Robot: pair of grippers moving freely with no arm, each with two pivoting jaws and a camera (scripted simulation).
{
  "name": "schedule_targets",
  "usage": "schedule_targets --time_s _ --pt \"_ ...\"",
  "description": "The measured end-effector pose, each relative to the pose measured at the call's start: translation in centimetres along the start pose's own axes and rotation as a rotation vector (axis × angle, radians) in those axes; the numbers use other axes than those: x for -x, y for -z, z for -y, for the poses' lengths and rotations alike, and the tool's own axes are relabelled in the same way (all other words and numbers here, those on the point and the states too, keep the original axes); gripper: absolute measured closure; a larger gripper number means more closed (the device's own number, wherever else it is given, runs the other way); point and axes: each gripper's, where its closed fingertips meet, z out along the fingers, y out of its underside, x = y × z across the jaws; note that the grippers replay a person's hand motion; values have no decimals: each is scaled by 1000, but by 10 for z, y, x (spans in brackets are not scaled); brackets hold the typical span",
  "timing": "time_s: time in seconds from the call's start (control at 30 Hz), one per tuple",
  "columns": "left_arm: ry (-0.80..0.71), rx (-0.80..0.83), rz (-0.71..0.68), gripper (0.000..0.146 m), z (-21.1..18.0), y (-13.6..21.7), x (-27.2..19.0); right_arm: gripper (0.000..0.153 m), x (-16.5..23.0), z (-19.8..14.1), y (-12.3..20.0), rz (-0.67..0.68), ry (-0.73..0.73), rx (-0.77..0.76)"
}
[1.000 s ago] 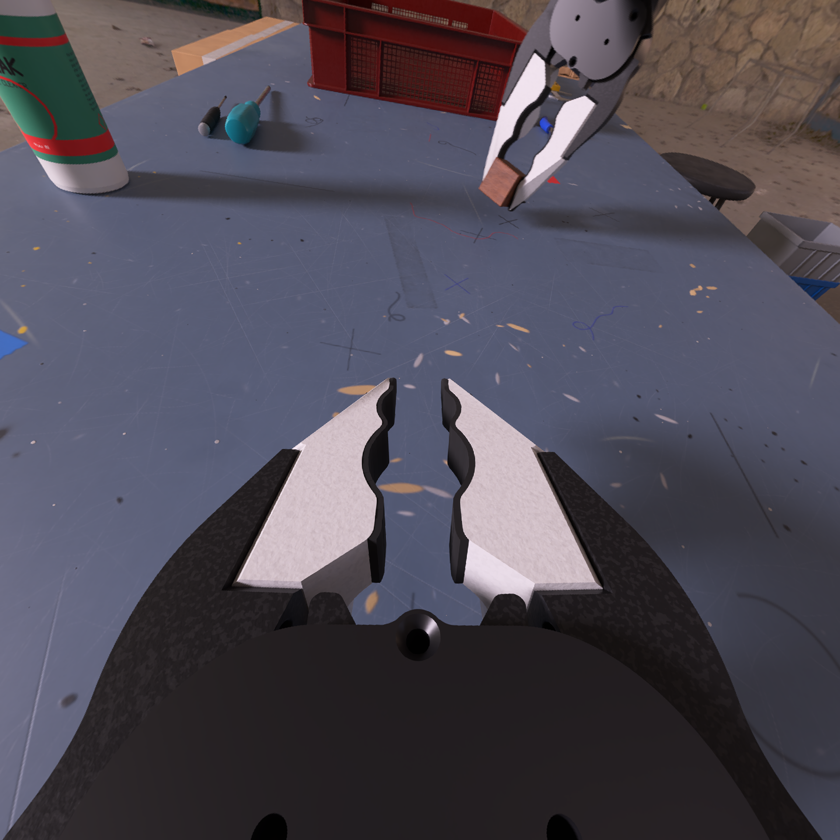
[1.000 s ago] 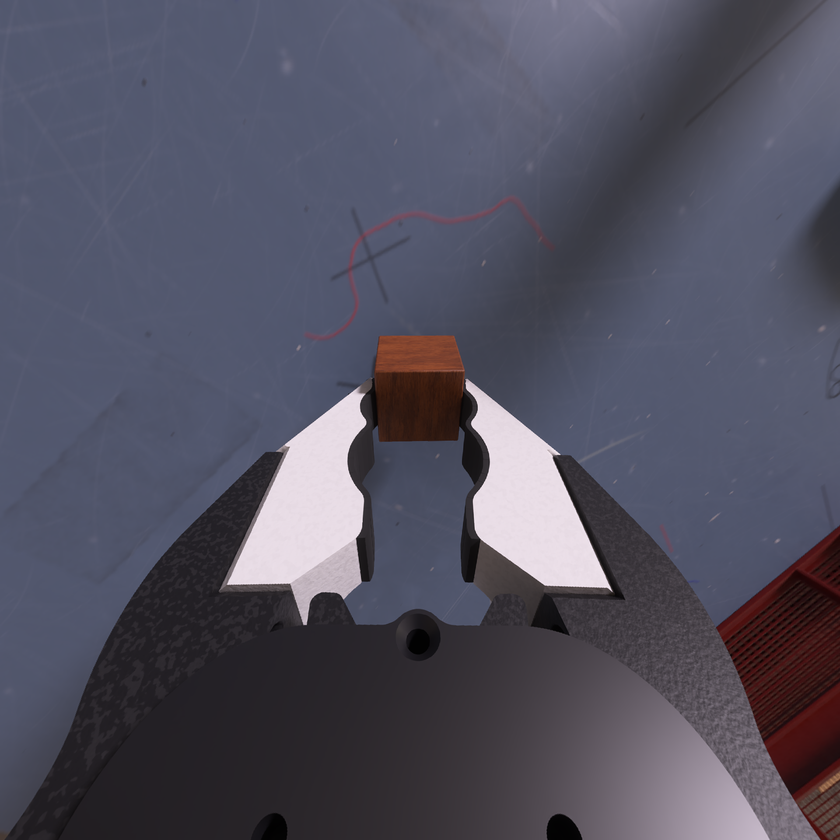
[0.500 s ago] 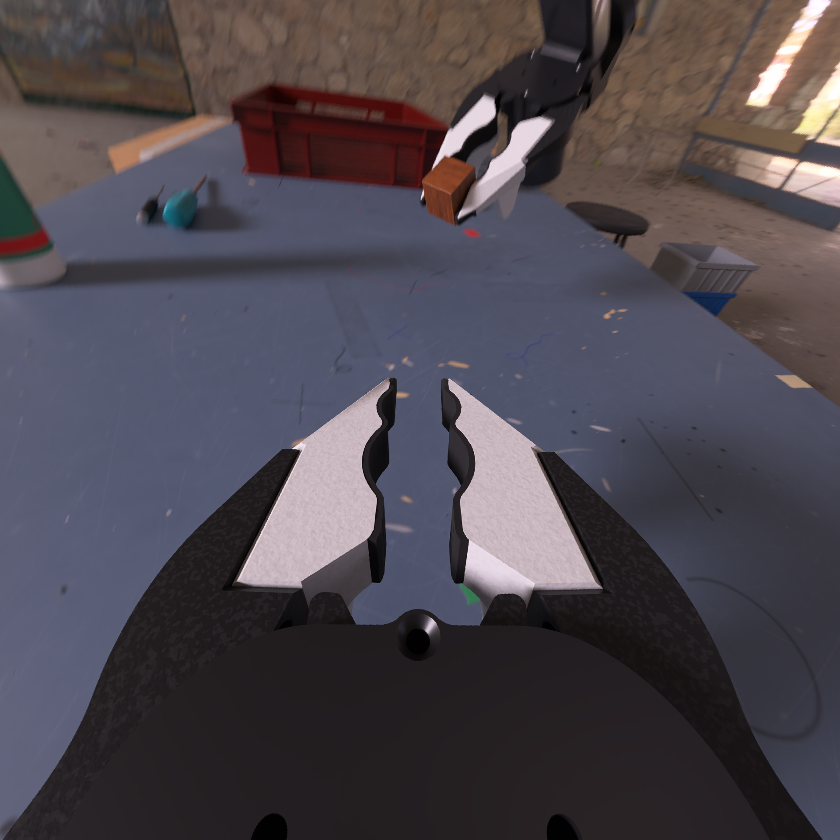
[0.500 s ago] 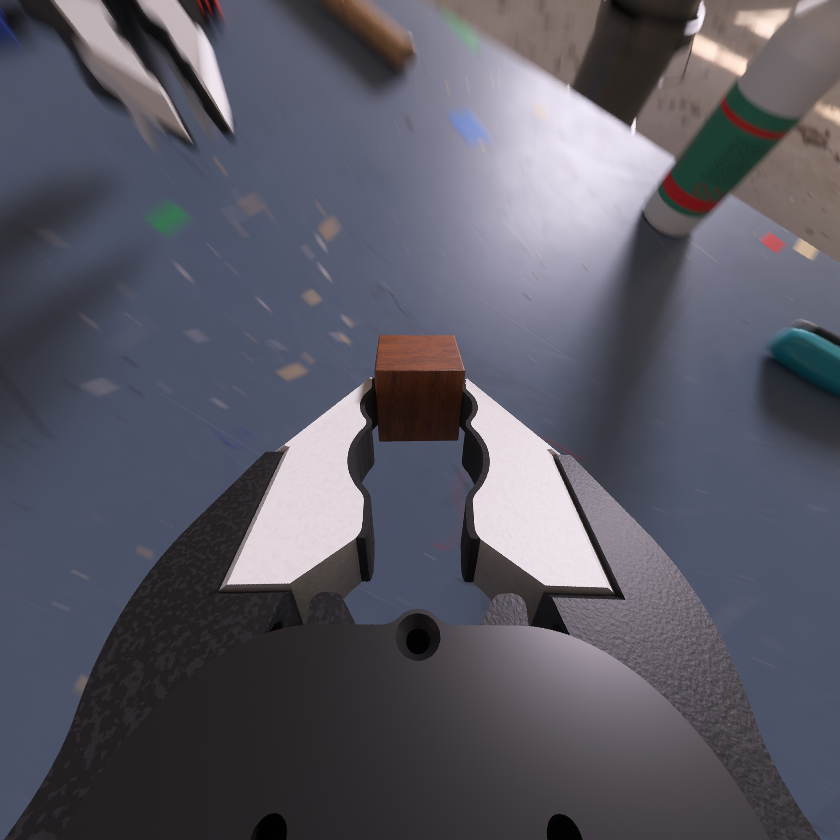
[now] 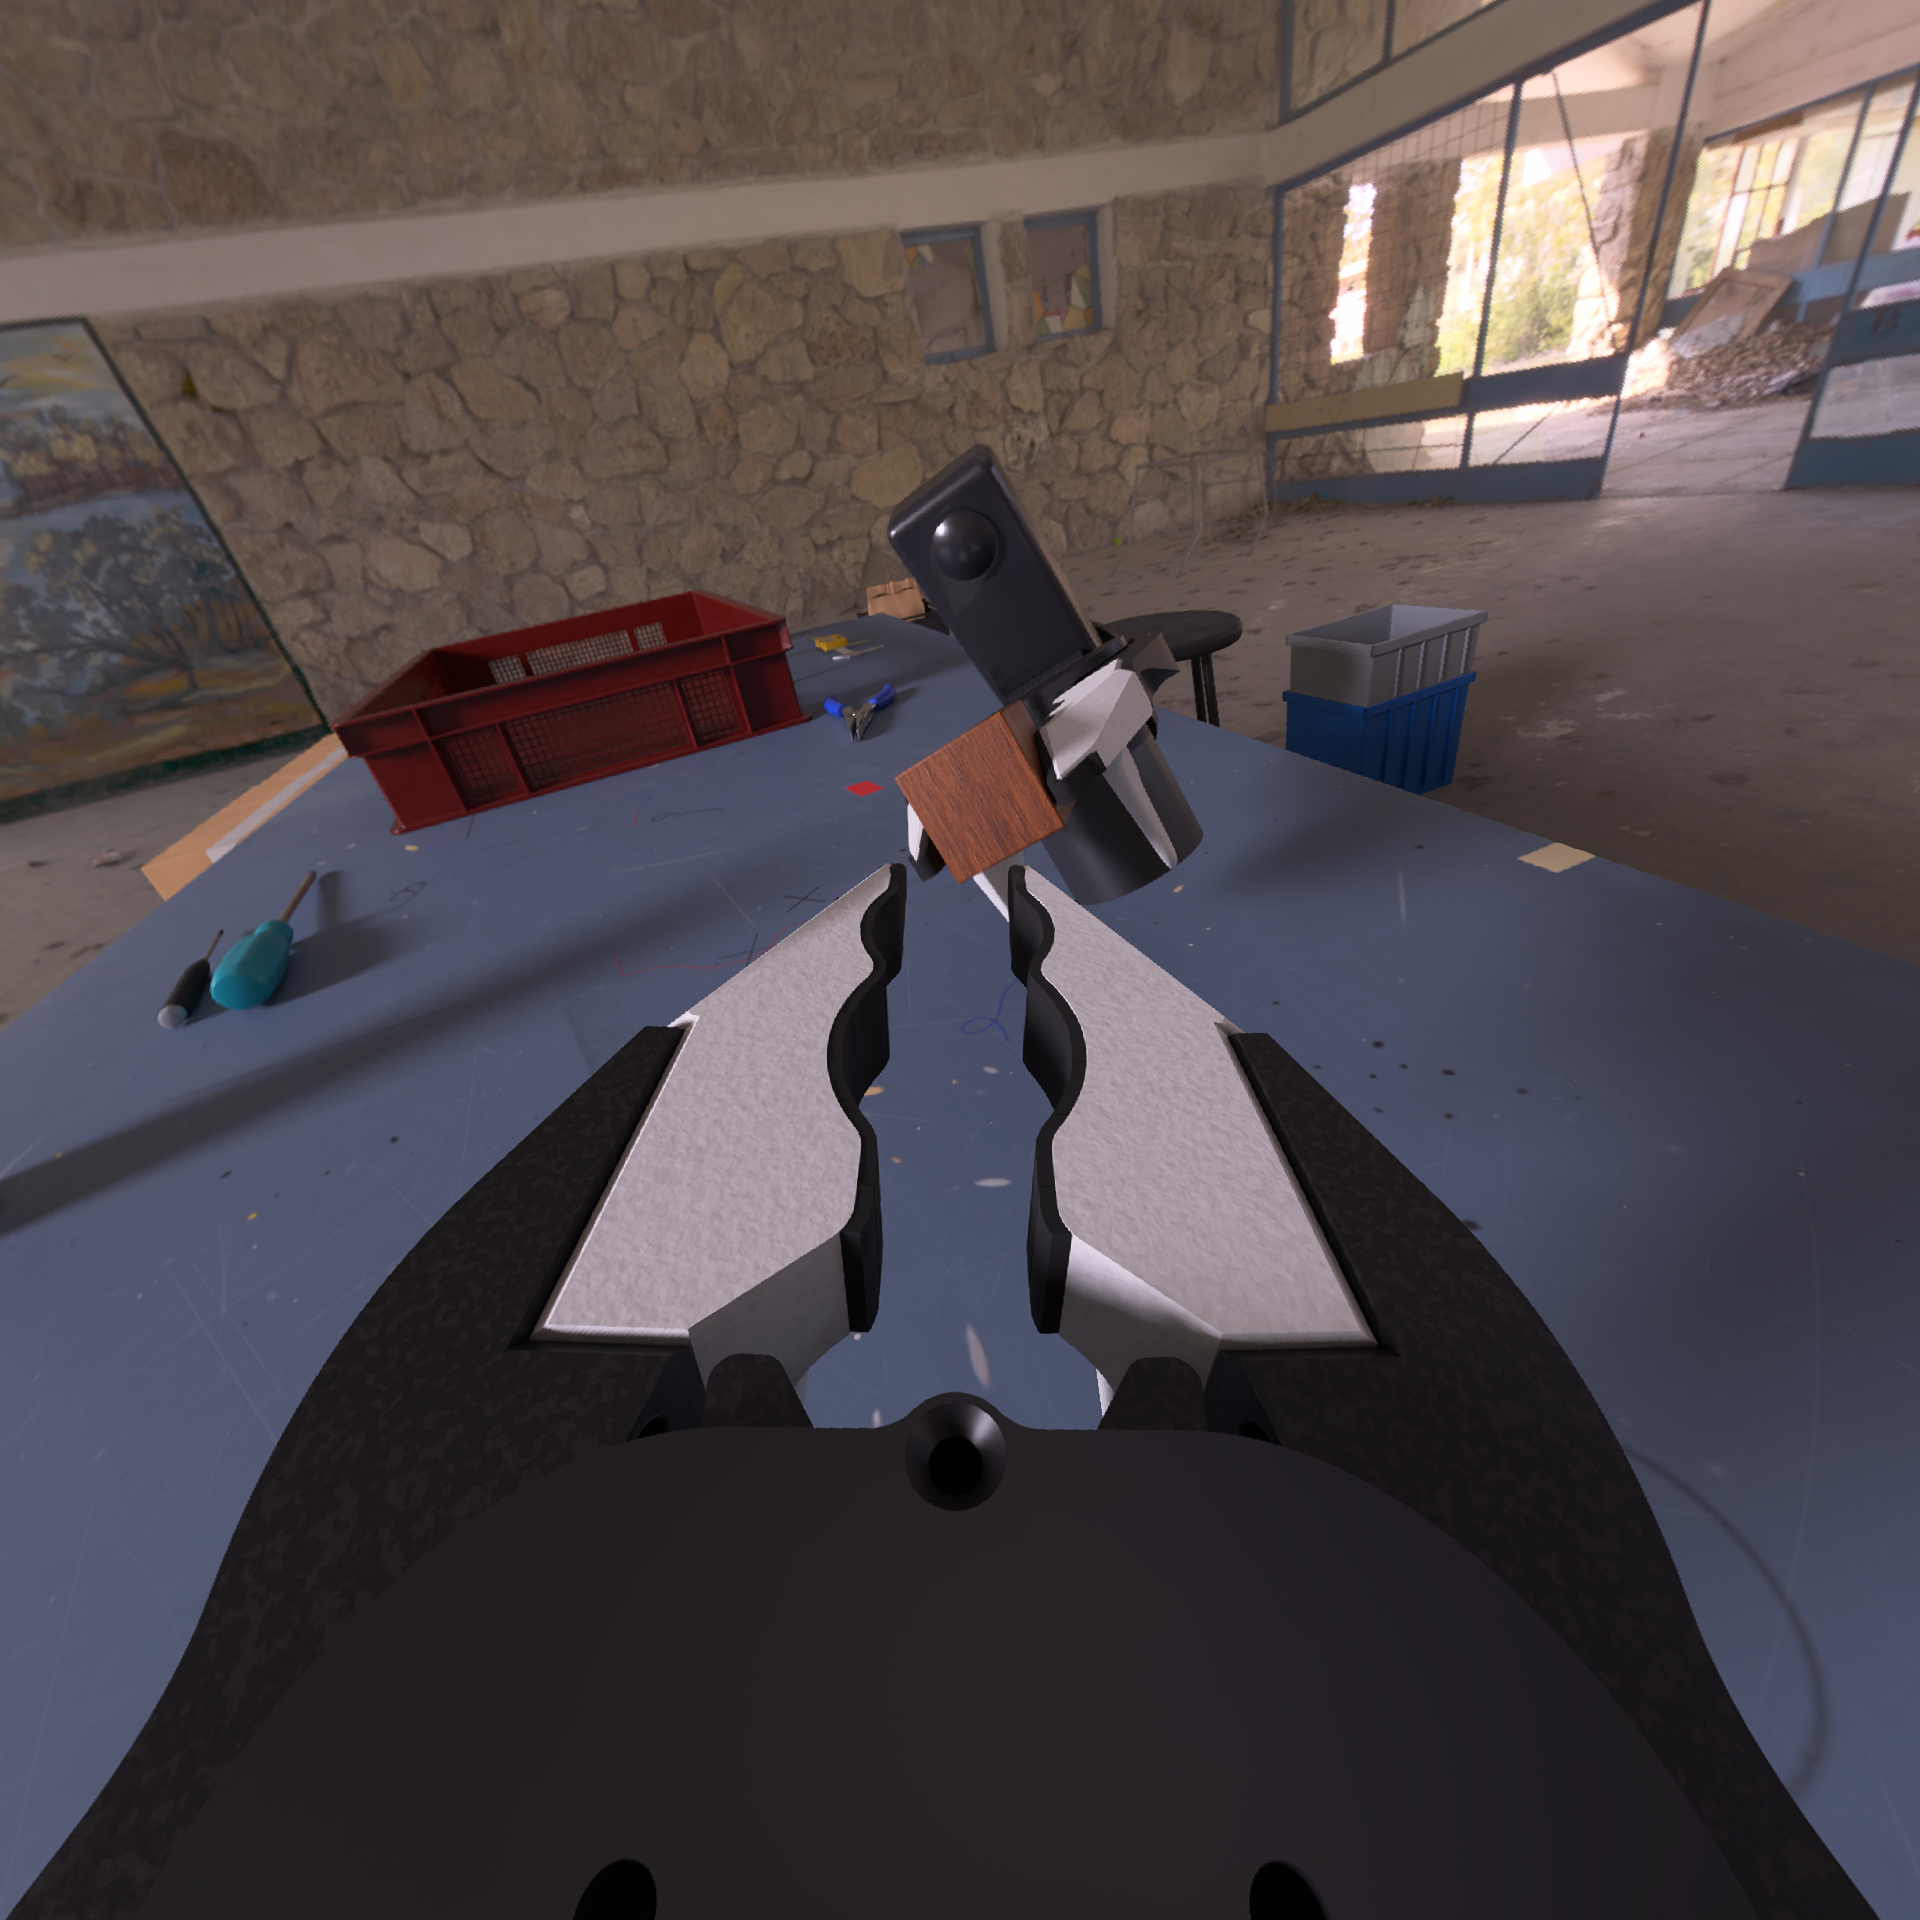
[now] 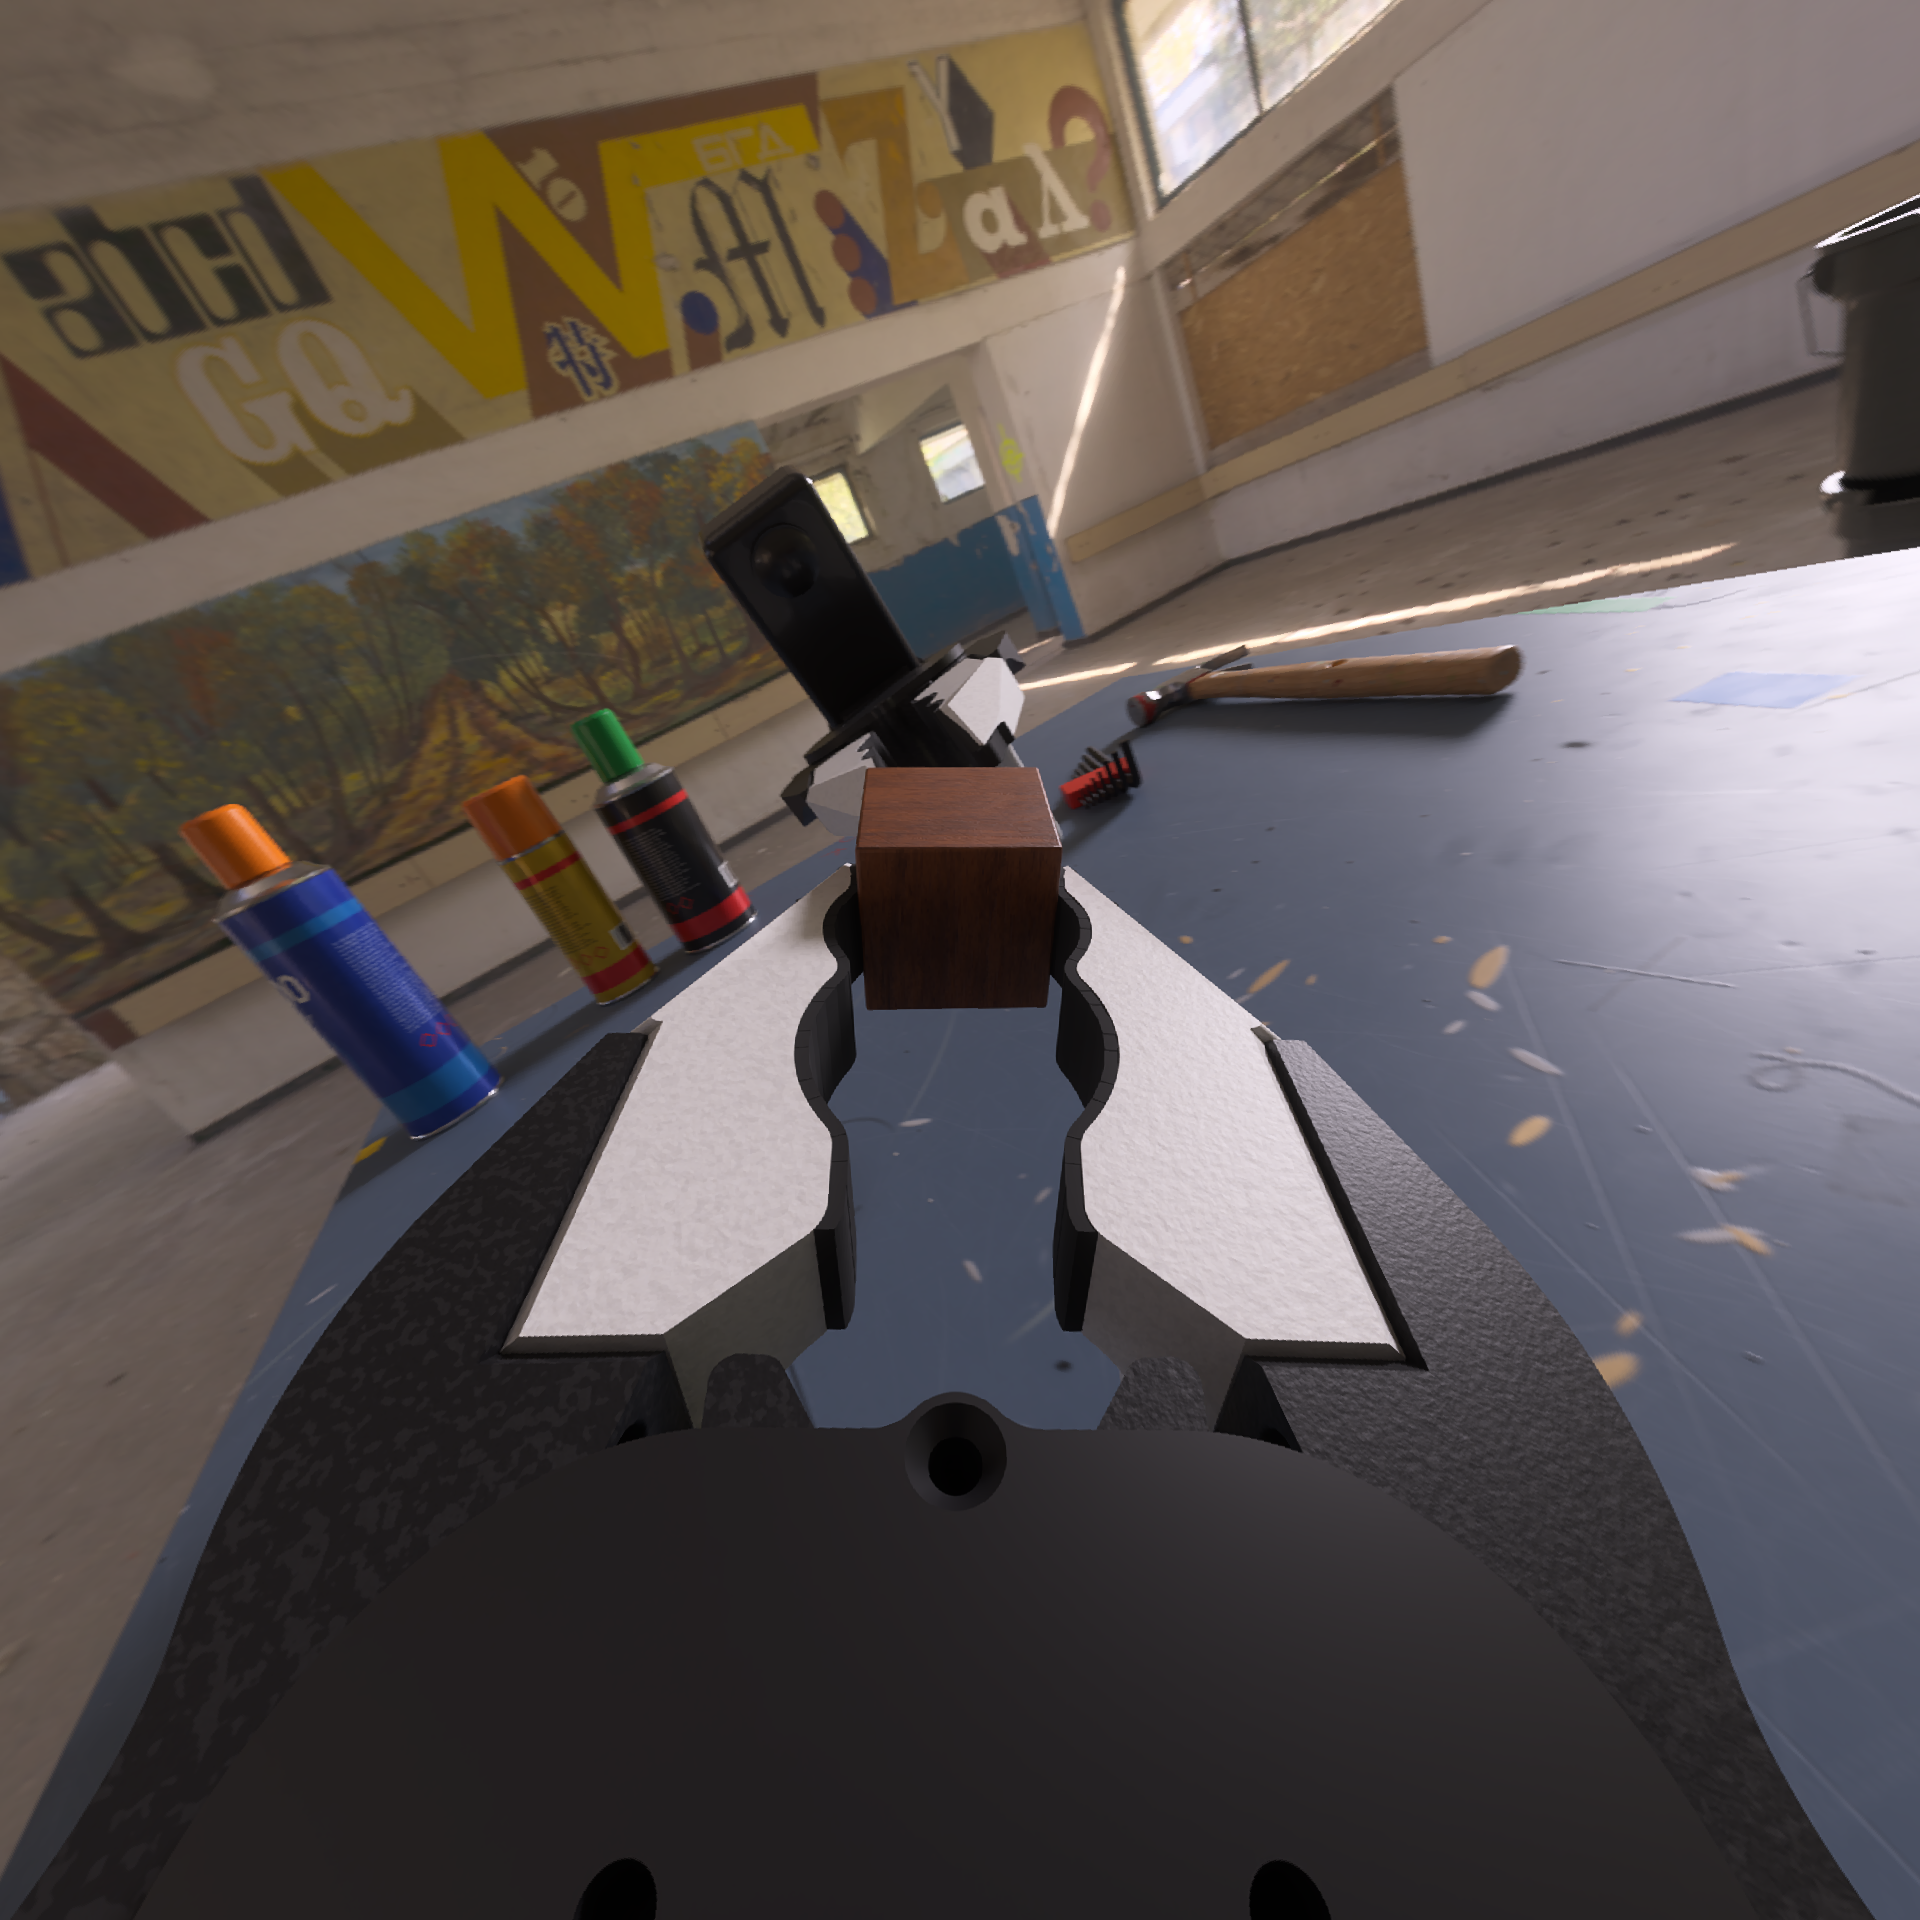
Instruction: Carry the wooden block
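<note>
The wooden block (image 6: 956,904) is a small dark-brown cube clamped between the tips of my right gripper (image 6: 956,920), held in the air above the blue table (image 6: 1455,935). In the left wrist view the block (image 5: 982,805) hangs just beyond the tips of my left gripper (image 5: 956,883), a little up and to the right. The left gripper's fingers stand narrowly apart with nothing between them. The right gripper (image 5: 1023,795) faces it head on. In the right wrist view the left gripper (image 6: 904,758) shows just behind the block, its tips hidden by it.
A red crate (image 5: 582,707), two screwdrivers (image 5: 255,961) and pliers (image 5: 857,710) lie on the far table. Grey and blue bins (image 5: 1382,696) and a stool (image 5: 1184,629) stand beside it. Three spray cans (image 6: 561,904), a hammer (image 6: 1340,675) and a red bit set (image 6: 1101,774) sit behind the left gripper.
Both grippers have tilted up from looking down at the table to near level. The right gripper has brought the block close, tip to tip with the left. Neither grip has changed.
</note>
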Motion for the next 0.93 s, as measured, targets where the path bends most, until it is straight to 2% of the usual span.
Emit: schedule_targets --time_s 0.33,0.6,0.93 --pt "-76 26 -103 127 0 -3 -29 118 29 -14 -23 157 -99 30" --pt "-169 232 -149 127 -21 1 -44 118 34 -32 -20 189 -235 19" --pt "-314 302 -173 127 -33 -2 -52 118 36 -42 -16 209 -307 35"
